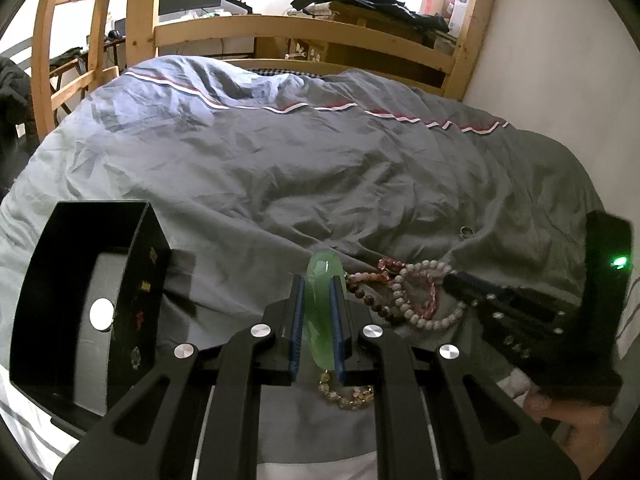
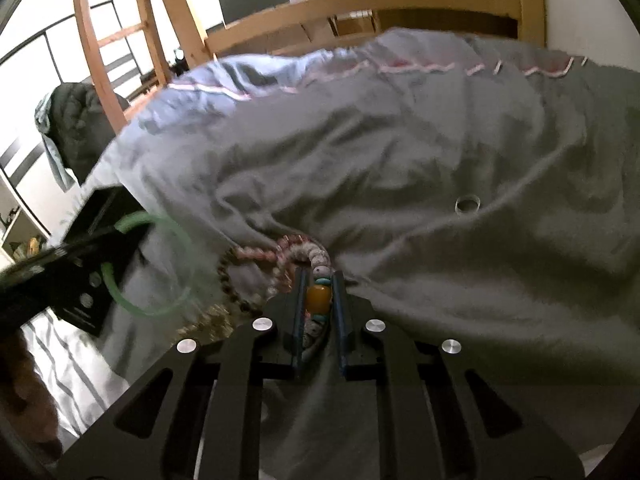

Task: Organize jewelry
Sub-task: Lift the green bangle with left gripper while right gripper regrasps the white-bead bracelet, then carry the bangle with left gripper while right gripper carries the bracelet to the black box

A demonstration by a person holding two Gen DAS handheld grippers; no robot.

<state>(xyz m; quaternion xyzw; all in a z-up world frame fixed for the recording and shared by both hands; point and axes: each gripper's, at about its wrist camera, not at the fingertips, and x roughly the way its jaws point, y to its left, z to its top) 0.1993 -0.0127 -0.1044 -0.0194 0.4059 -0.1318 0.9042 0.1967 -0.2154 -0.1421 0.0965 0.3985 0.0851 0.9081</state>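
My left gripper (image 1: 318,284) is shut on a green jade bangle (image 1: 323,312), held upright just above the grey duvet. The bangle also shows in the right wrist view (image 2: 160,264), blurred. My right gripper (image 2: 319,280) is shut on a white bead bracelet with an amber bead (image 2: 318,298). In the left wrist view that white bracelet (image 1: 416,300) lies among a pink bracelet (image 1: 390,266) and a dark brown bead bracelet (image 1: 372,302). A golden bead bracelet (image 1: 348,394) lies under the left fingers. A black open box (image 1: 84,308) stands at the left.
A silver ring (image 1: 466,232) lies on the grey duvet (image 1: 280,168) further right; it also shows in the right wrist view (image 2: 467,204). A wooden bed frame (image 1: 304,36) bounds the far side, a white wall (image 1: 560,60) the right.
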